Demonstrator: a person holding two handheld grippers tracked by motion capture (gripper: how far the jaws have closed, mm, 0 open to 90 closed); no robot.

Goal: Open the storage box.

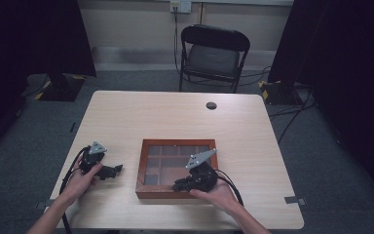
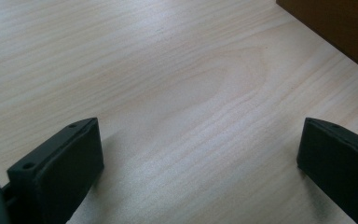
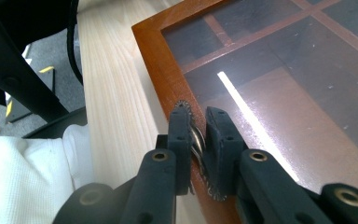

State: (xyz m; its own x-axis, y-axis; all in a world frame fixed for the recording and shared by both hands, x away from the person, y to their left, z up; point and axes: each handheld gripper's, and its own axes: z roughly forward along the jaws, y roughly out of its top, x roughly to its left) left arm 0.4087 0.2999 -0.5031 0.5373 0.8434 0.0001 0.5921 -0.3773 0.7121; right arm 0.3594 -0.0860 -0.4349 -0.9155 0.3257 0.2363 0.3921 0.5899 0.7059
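Box [image 3: 279, 88] latch [image 3: 196, 142] pinched by right gripper [image 3: 198, 126] at front rim; left gripper [image 2: 200, 154] spread over table [image 2: 168, 70].

A light wooden table [image 1: 175, 117] stands on grey carpet [image 1: 331, 161]. Behind it is a black folding chair [image 1: 213, 54] before a pale wall [image 1: 131, 24] with a socket [image 1: 180, 6]. Dark curtains [image 1: 29, 39] hang at both sides. Cables [image 1: 292, 112] lie on the floor.
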